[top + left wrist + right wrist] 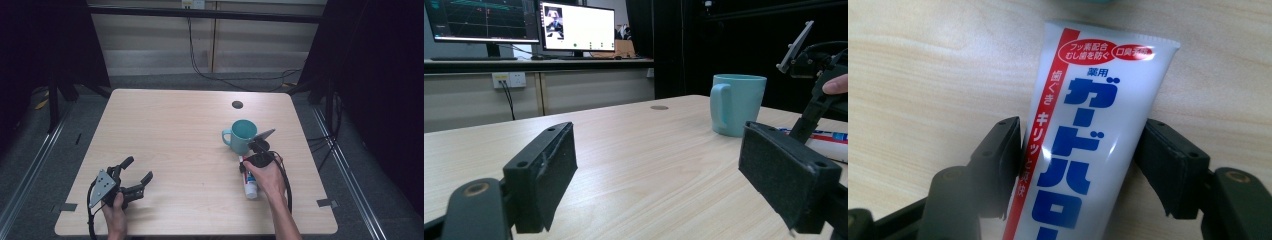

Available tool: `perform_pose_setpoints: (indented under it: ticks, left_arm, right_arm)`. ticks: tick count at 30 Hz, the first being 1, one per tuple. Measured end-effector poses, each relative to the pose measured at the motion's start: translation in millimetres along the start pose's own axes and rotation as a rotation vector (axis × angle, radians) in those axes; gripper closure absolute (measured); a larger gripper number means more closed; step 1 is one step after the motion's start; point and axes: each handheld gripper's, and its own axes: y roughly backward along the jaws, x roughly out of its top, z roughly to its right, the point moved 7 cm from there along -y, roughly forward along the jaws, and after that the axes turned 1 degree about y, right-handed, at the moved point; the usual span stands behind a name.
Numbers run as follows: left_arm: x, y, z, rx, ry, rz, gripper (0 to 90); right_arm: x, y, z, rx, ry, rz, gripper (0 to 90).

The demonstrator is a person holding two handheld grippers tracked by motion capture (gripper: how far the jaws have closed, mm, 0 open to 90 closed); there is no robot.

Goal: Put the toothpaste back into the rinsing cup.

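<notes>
Toothpaste tube lies flat on the worktop, white with a red stripe and blue lettering, crimped end toward the teal mug. From the high view the tube sits just in front of the mug, at the right side of the worktop, partly under the right hand.

Right gripper points down over the tube, one of its fingers on each long side. Both pads sit right at the tube's edges, and the fingers look pressed on it, pinching the tube across its width. Tube is flat on the wood, not lifted.

Left gripper rests low at the front left of the worktop, well apart from mug and tube, held by the left hand. Its fingers are spread wide with nothing between them, bare wood below. In the left gripper view the mug stands upright with its handle to the left, and the right gripper is just beside it.

Small dark round hole in the worktop beyond the mug.
</notes>
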Motion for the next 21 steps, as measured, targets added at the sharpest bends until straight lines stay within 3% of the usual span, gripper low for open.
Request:
perform_pose_setpoints:
  ticks: [4, 7, 11, 15, 21]
  left_arm:
    - [-0.1, 0.1, 0.1, 0.0, 0.003, -0.001, 15.4]
    - [0.0, 0.1, -0.1, 0.0, -0.001, -0.001, 15.4]
    - [-0.1, 0.1, -0.1, 0.0, 0.0, -0.002, 15.4]
    - [-0.1, 0.1, -0.2, 0.001, 0.0, -0.002, 15.4]
    - [-0.4, -0.2, 0.2, 0.001, 0.003, -0.007, 15.4]
  right_arm:
    - [-1.3, -0.4, -0.4, -0.007, 0.059, -0.007, 33.5]
    - [-1.7, -0.5, -0.7, -0.013, 0.067, -0.006, 35.1]
    - [-3.1, 1.7, -1.1, 0.001, 0.089, -0.038, 44.7]
    - [-4.7, 4.2, 0.7, 0.051, 0.089, -0.041, 55.7]
    - [-6.1, 6.7, 0.8, 0.085, 0.102, -0.027, 61.1]
